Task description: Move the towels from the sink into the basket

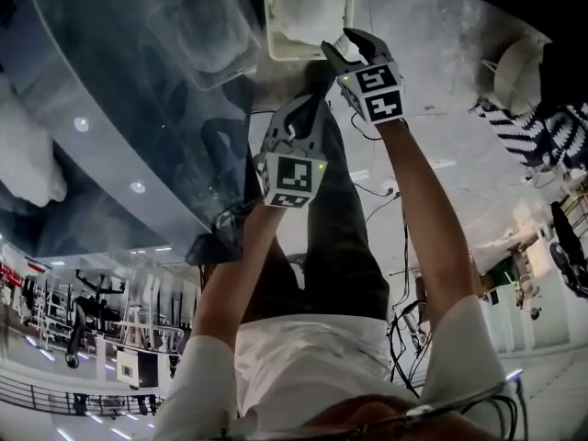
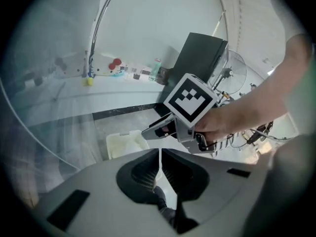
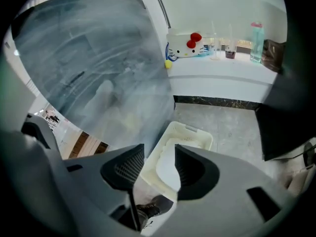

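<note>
white shirt sleeves and dark trousers fill the bottom of the head view, with both bare forearms stretched out over the pale grey stone floor [image 3: 224, 127]. closest of the tools, the grey hand-held left gripper [image 2: 159, 153] has its ribbed black pads clenched together with only a hairline slit between them and nothing in it; it hangs lower than and beside its partner, short of the basket. just past it, the grey hand-held right gripper [image 3: 159, 151], gripped by the person's right hand [image 2: 222, 125] under its black-and-white marker cube [image 2: 190, 98], has its jaws released and standing apart, empty, with its tips over the near rim of the cream rectangular plastic basket [image 3: 193, 129]. that basket sits on the floor beside the large curved translucent grey sink [image 1: 138, 81], and a fluffy white towel [image 1: 308, 5] lies bunched inside it. a second white fluffy towel mass [image 1: 28, 159] shows at the left edge of the head view, against the sink's curved wall; whether it lies inside cannot be told. farthest off, a white ledge [image 3: 222, 68] along the wall carries small bottles and a red-and-white cartoon-cat holder [image 3: 186, 46].
</note>
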Tool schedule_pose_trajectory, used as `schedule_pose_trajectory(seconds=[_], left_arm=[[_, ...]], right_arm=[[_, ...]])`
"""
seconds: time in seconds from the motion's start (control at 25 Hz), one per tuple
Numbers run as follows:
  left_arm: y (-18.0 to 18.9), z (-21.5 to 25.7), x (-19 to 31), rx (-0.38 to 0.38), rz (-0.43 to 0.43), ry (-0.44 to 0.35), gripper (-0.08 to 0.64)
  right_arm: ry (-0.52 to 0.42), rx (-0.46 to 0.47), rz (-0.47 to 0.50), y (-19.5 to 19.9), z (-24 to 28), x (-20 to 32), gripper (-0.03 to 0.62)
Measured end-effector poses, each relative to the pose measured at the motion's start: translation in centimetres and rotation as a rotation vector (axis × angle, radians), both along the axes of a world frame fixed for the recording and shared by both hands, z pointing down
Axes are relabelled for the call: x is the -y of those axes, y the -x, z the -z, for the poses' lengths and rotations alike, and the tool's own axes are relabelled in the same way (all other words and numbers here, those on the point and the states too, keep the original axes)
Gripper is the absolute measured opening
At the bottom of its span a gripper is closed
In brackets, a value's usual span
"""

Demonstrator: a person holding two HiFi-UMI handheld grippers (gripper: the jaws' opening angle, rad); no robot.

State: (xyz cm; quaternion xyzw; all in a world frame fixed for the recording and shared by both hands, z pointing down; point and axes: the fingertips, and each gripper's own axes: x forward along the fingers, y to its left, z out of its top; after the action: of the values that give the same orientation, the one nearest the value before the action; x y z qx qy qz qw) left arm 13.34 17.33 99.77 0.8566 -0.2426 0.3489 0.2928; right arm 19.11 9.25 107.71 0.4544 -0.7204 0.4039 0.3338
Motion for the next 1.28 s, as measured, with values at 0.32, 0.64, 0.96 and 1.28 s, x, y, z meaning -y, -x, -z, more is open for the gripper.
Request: schedule_pose_trajectory(seconds=[0.32,0.64,0.96,1.28], left_arm=[[-0.7,2.5,0.0,-0.012,-0.018,-0.016,0.017],[-1.0,7.1,-0.7,-0.011,-0.031,-0.019,0.017],[-1.8,15.3,0.3,-0.062,-0.028,-0.04,0.018],[-1.6,26.8,2.5,-0.103,-0.028,-0.064,0.017]], right_arm=[[-0.024,0.017,0.0,-0.4,3.6,-1.7,0.191],[-0.065,0.022,-0.016,-1.1,9.8,-2.4,0.117],[-0.135,0.012,-0.037,-2.0,19.8,-1.9,0.062],[-0.228,0.018,-0.091,-1.3,32.8,-0.5,0.011]])
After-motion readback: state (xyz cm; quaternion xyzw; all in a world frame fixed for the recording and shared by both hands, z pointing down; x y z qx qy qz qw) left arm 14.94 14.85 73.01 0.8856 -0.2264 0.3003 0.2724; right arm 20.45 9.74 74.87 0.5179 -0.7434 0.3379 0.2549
